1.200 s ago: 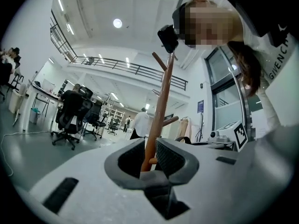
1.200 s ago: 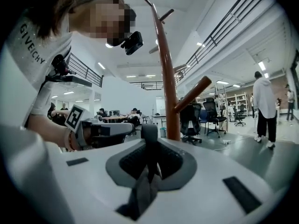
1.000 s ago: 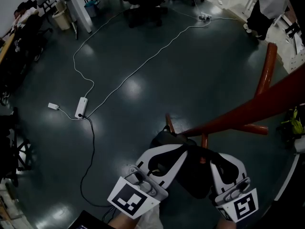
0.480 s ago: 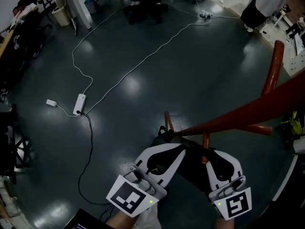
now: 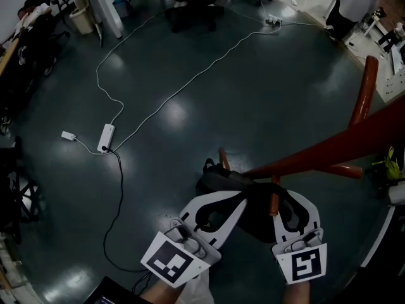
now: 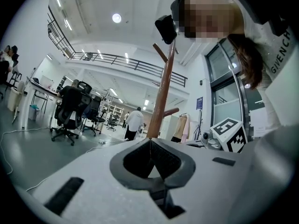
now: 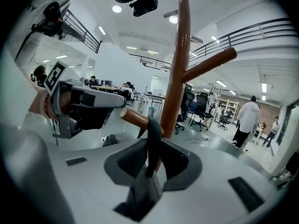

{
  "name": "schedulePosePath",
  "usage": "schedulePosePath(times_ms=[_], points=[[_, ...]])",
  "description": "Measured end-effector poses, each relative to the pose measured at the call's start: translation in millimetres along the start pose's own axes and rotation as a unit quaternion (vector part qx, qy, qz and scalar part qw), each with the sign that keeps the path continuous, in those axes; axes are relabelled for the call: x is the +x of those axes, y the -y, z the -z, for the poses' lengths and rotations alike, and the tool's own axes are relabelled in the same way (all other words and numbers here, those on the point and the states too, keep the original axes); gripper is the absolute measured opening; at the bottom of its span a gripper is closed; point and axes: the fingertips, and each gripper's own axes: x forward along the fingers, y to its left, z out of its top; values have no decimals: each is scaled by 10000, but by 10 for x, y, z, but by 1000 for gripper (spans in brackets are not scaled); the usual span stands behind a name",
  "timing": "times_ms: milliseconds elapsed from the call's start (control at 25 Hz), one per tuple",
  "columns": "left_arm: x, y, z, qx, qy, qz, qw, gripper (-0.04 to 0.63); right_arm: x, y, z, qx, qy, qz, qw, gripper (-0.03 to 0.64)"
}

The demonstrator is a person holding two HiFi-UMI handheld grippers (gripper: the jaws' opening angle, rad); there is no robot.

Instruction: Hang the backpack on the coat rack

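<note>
A black backpack [image 5: 250, 209] sits against the pole of a reddish-brown coat rack [image 5: 329, 147], with its dark strap [image 7: 150, 139] draped over a short peg [image 7: 133, 117] that juts from the pole. The right gripper [image 7: 156, 144] is clenched on that strap just below the peg: its jaws are closed together, with the webbing running up between them and bunching at their base. The left gripper [image 6: 150, 139] is held just beside the same pole, on the backpack's other side. Its jaws are pressed together at the tips, and nothing is visible in the hollow between them. In the head view the two grippers flank the bag, which is the dark mass next to the rack's lower pegs. The dark, glossy floor [image 5: 209, 106] spreads out beyond the rack. A white power strip [image 5: 107, 139] lies well away from the rack's base, and a long white cable [image 5: 190, 84] trails from it across the floor. Farther off from the rack stand an office chair [image 5: 190, 2] and a person [image 5: 347, 2] in a white top.
</note>
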Motion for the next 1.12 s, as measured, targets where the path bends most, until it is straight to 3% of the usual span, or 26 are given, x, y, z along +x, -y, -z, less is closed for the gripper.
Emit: schedulePosePath(times_ms=[120,280,400,520,640,880,960,1120], points=[[-15,-1,-10,-23,20,21,10000,12,-18,42,-35,162,51,109,9998,72],[-55,25,32,-93,-1,30,10000,12,-17,-70,32,229,-93,-68,9997,93],[-87,36,43,-132,0,39,9999,12,-56,-145,21,812,107,-292,9962,98],[-134,26,39,-187,20,29,9998,14,-117,-179,41,1569,280,-414,9863,98],[-183,47,28,-208,48,31,9998,14,-182,-278,145,1945,114,-418,9799,98],[-304,103,50,-195,-6,27,9998,14,-341,-661,171,3038,-11,-778,9495,91],[-348,158,53,-203,8,26,9998,12,-411,-781,145,3136,-52,-866,9456,81],[-476,286,-10,-223,34,47,9997,12,-563,-972,-27,2924,-77,-946,9516,51]])
